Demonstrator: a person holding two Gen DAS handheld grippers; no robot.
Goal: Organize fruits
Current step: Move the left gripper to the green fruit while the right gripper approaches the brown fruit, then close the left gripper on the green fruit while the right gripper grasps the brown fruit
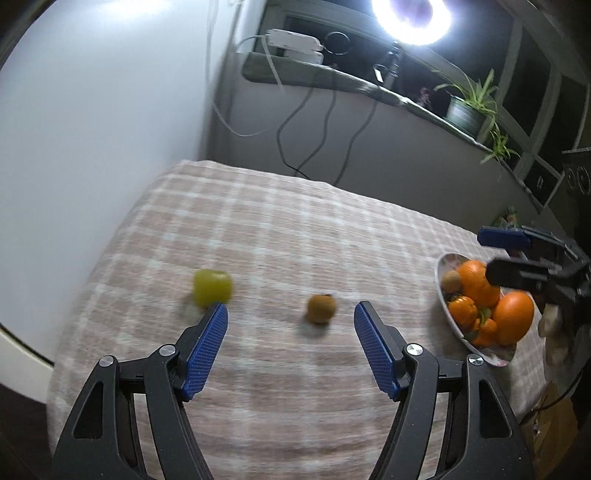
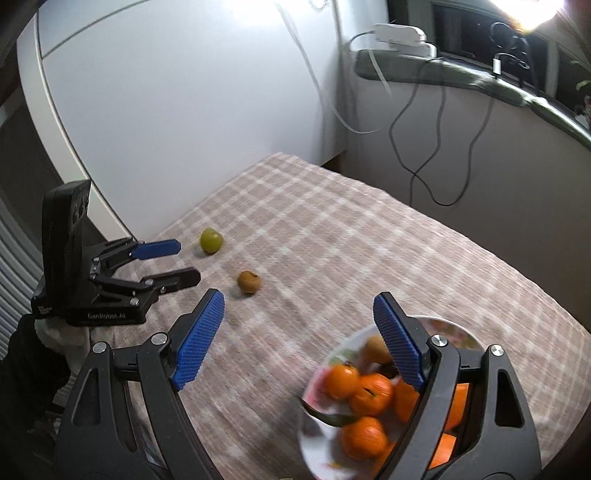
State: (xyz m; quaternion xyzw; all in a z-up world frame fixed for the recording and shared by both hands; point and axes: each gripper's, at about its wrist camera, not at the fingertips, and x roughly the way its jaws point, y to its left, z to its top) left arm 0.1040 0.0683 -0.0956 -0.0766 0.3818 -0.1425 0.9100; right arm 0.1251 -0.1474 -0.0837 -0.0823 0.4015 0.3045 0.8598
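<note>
A green fruit (image 1: 212, 287) and a small brown fruit (image 1: 321, 308) lie apart on the checked tablecloth (image 1: 288, 229). My left gripper (image 1: 291, 310) is open and empty, hovering just short of them; the brown fruit lies ahead between its fingers. A flowered bowl (image 1: 443, 291) at the right holds several oranges (image 1: 513, 317) and a brown fruit. My right gripper (image 2: 298, 301) is open and empty above the bowl (image 2: 314, 443), with its right finger over the oranges (image 2: 369, 393). The right wrist view also shows the green fruit (image 2: 211, 240), the brown fruit (image 2: 249, 281) and the left gripper (image 2: 186, 260).
A white cabinet (image 1: 92, 129) stands left of the table. Cables (image 1: 325, 122) hang behind the far edge. A sill holds a power strip (image 1: 295, 42), a ring light (image 1: 412, 18) and a potted plant (image 1: 469, 103). A cardboard box (image 1: 550, 417) sits low right.
</note>
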